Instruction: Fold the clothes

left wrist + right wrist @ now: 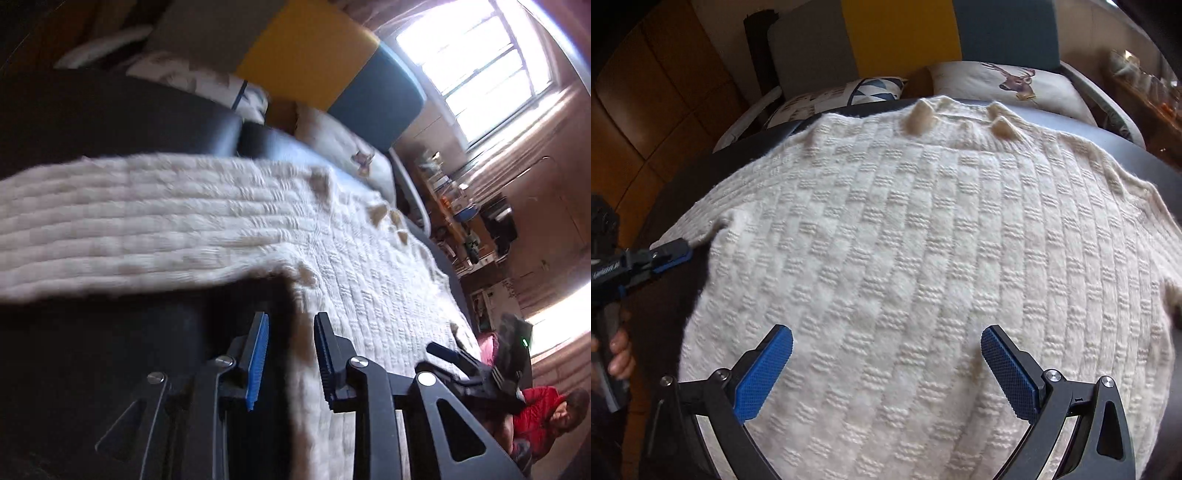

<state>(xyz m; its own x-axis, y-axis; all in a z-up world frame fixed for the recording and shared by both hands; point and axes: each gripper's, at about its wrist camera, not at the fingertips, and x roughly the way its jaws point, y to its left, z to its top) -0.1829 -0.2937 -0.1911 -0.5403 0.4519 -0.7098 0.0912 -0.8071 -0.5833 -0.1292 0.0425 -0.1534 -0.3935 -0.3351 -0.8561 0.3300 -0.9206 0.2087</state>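
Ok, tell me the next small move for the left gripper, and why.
Probably close the left gripper on the sleeve edge, then carry it across the sweater: the sweater lies flat on the dark surface, and the right gripper hovers open.

Bright window [476,70], cluttered shelf [458,221], wood-panelled wall [646,92].

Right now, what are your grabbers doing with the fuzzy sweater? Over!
Left gripper at the sweater's sleeve edge, grip unclear. Right gripper open above the sweater's body. Sweater spread flat, unfolded. Nothing in the way.
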